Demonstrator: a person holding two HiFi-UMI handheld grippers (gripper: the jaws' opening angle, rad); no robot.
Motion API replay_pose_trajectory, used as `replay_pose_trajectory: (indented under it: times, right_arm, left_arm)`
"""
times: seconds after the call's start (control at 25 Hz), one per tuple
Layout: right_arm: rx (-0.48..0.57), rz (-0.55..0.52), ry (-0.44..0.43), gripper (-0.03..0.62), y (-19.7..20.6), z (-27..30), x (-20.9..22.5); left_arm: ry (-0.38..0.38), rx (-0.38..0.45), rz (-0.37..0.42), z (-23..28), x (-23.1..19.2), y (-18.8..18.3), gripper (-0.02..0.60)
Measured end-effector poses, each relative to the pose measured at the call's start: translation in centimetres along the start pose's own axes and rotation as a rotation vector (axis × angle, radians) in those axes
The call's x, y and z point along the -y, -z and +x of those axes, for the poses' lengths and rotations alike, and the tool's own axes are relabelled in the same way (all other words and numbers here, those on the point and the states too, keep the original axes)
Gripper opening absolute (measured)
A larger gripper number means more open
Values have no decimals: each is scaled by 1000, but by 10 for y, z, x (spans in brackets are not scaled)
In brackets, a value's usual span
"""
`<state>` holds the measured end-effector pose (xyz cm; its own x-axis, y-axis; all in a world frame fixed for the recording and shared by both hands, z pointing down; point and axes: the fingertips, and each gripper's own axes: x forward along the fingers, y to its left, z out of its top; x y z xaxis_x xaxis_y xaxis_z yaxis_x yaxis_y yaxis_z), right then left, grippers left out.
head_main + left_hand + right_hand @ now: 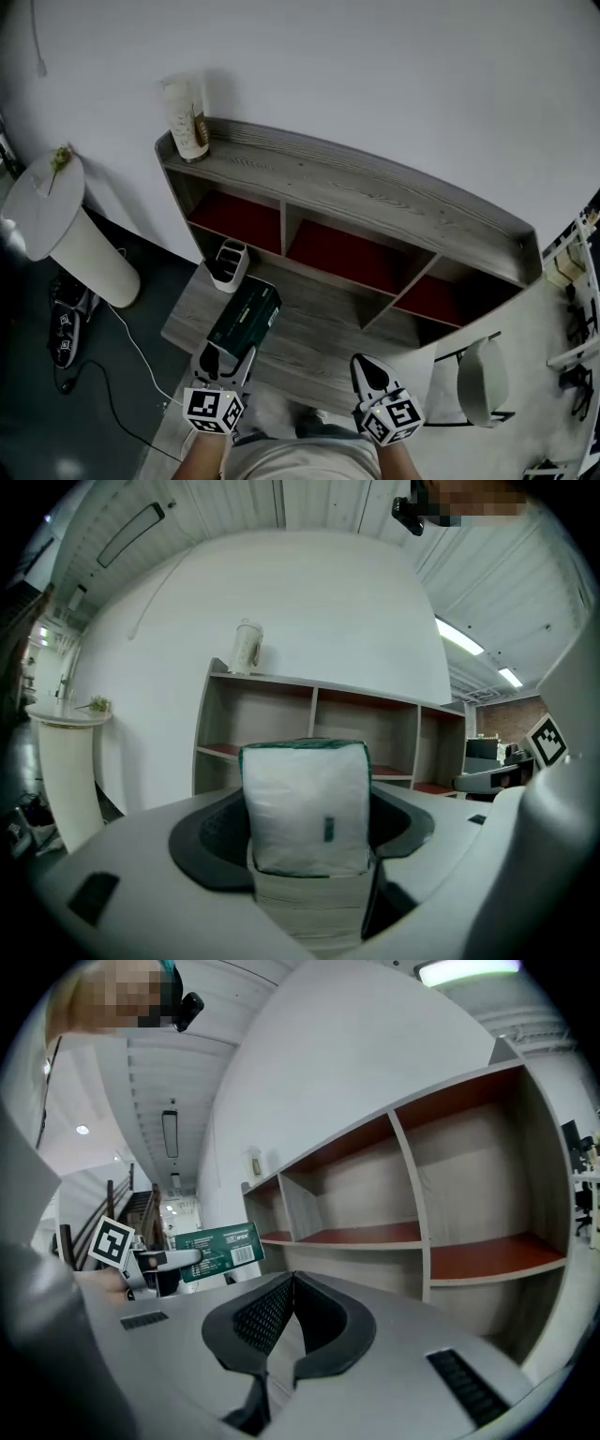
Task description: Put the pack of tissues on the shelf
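Observation:
The pack of tissues [246, 317] is a dark green pack with a white end [306, 808]. My left gripper [223, 361] is shut on its near end and holds it over the shelf's low front board [309, 337]. In the right gripper view the pack [217, 1252] hangs off the board, level, with its barcode side showing. My right gripper [371, 373] is beside it on the right, jaws shut with their tips touching [292, 1281], and nothing is between them. The grey wooden shelf [375, 192] has three red-floored compartments [342, 253].
A paper cup [187, 120] stands on the shelf's top left corner. A small white holder [228, 265] sits on the low board just beyond the pack. A white round stand [45, 204] is at the left and a chair [483, 380] at the right; cables lie on the floor.

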<state>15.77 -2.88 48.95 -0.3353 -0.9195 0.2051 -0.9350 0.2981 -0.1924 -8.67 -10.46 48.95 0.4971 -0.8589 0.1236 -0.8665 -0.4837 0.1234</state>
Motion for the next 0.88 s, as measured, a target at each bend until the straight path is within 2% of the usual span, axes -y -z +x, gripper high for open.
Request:
replay_pose_trajectory:
  times: [0.24, 0.44, 0.68, 0.88]
  right_arm:
    - [-20, -6, -127, 28, -8, 29, 31]
    - [-36, -3, -200, 28, -10, 45, 41]
    - [-47, 1, -233, 28, -14, 64, 42]
    - [-49, 0, -202, 28, -20, 80, 41]
  left_arm:
    - [-145, 12, -17, 18, 0, -9, 354]
    - [-234, 22, -23, 22, -8, -19, 354]
    - [-277, 39, -17, 35, -24, -32, 354]
    - [-258, 44, -20, 58, -47, -41, 354]
